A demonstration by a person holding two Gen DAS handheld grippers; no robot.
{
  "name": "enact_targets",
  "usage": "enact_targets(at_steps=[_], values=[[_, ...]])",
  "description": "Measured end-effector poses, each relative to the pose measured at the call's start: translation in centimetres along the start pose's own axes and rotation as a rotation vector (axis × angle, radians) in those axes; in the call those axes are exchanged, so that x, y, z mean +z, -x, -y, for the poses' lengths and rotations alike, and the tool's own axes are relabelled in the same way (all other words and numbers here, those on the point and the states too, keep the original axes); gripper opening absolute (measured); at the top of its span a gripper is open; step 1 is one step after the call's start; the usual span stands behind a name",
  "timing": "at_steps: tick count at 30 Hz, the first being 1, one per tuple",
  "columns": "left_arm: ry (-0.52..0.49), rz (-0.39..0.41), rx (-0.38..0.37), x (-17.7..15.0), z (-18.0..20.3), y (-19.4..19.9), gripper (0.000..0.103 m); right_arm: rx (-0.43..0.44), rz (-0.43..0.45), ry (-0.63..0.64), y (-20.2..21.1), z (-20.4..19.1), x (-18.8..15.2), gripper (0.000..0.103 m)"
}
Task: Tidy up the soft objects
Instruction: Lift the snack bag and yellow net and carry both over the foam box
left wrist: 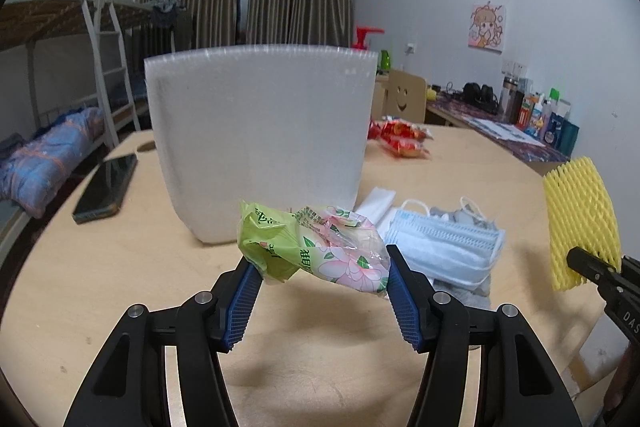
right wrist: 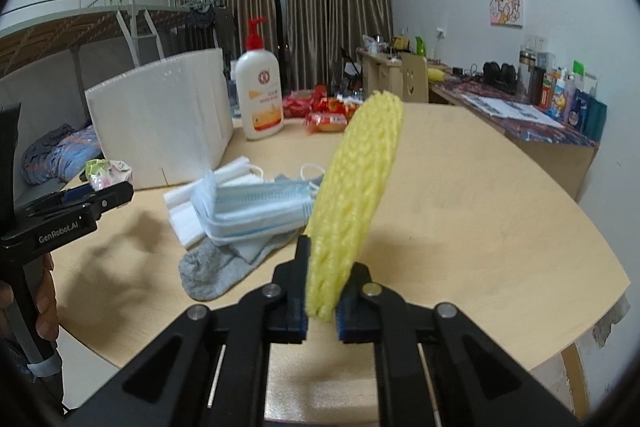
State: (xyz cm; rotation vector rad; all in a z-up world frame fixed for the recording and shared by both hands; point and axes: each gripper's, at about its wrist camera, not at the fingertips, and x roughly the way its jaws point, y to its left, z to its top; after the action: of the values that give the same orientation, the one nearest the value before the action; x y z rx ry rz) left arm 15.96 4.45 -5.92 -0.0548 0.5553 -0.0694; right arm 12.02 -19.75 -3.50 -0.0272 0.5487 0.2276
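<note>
Left gripper [left wrist: 320, 269] clamps crinkly tissue pack [left wrist: 312, 247] above table [left wrist: 120, 267]; light, squashy, slippery, we pinch mid-body. Right gripper [right wrist: 322, 297] nips yellow foam net [right wrist: 352, 195] at lower end; springy, feather-light.

Both my wrist views are evenly lit by soft indoor light from above; the curtains [right wrist: 280, 7] are drawn. Soft, diffuse shadows fall on the wooden table [left wrist: 100, 267] beneath my left gripper [left wrist: 320, 267] and beside it in the right view. Mild glare marks the tissue packet [left wrist: 316, 247] wrapper. Fisheye distortion bends the walls and bunk bed [left wrist: 60, 7], with black vignetting at the corners. The yellow foam net [right wrist: 352, 195] shows slight motion blur; the background is moderately soft.
</note>
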Motion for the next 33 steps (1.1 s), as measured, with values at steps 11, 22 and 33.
enact_targets(at_steps=[11,22,33], values=[[-0.024,0.093,0.020,1.0,0.3,4.1,0.061,0.022,0.092,0.029,2.2,-0.7,1.4,0.012],[-0.035,0.163,0.060,1.5,0.7,7.4,0.062,0.037,0.163,0.057,4.2,-1.7,2.4,0.012],[-0.057,0.229,0.100,1.6,0.7,11.5,0.062,0.097,0.237,0.092,6.4,-3.4,2.9,0.012]])
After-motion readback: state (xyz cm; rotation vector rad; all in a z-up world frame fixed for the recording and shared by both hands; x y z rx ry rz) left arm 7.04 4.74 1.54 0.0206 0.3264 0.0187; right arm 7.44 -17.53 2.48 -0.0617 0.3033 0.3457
